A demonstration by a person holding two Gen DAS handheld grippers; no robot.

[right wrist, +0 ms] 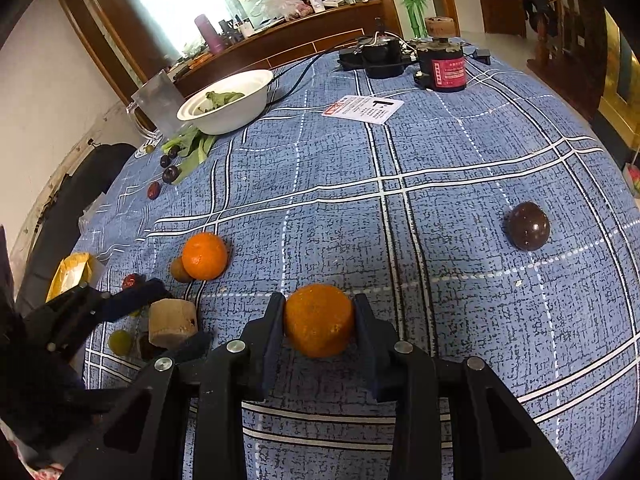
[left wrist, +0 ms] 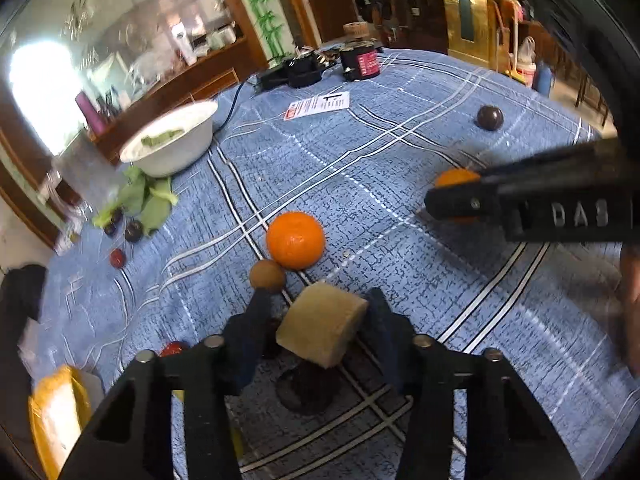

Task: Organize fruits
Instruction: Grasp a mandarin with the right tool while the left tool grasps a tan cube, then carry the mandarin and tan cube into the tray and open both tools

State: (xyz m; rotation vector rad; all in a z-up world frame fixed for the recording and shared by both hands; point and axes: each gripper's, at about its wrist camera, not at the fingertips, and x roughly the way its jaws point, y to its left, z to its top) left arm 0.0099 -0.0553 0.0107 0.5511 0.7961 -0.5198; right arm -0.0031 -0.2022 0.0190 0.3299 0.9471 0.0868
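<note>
While clamped on fruit, both grippers over blue plaid cloth (right wrist: 460, 184).
Right gripper (right wrist: 319, 322) pinching 1 dimpled orange (right wrist: 319, 320); left gripper (left wrist: 320, 316) holding 1 tan cut chunk (left wrist: 320, 330).

Clutter around the blue plaid cloth (right wrist: 460, 184)

A white bowl (right wrist: 228, 104) with greens inside sits at the far left, with loose leaves (right wrist: 192, 148) on the cloth just beside it and a clear jug (right wrist: 158, 100) behind. A printed card (right wrist: 362, 109) lies flat near the far middle. Beyond it stand a black-and-red canister (right wrist: 442, 66) and a black device (right wrist: 378, 56) with cords. A yellow packet (right wrist: 72, 274) lies at the left edge.
</note>
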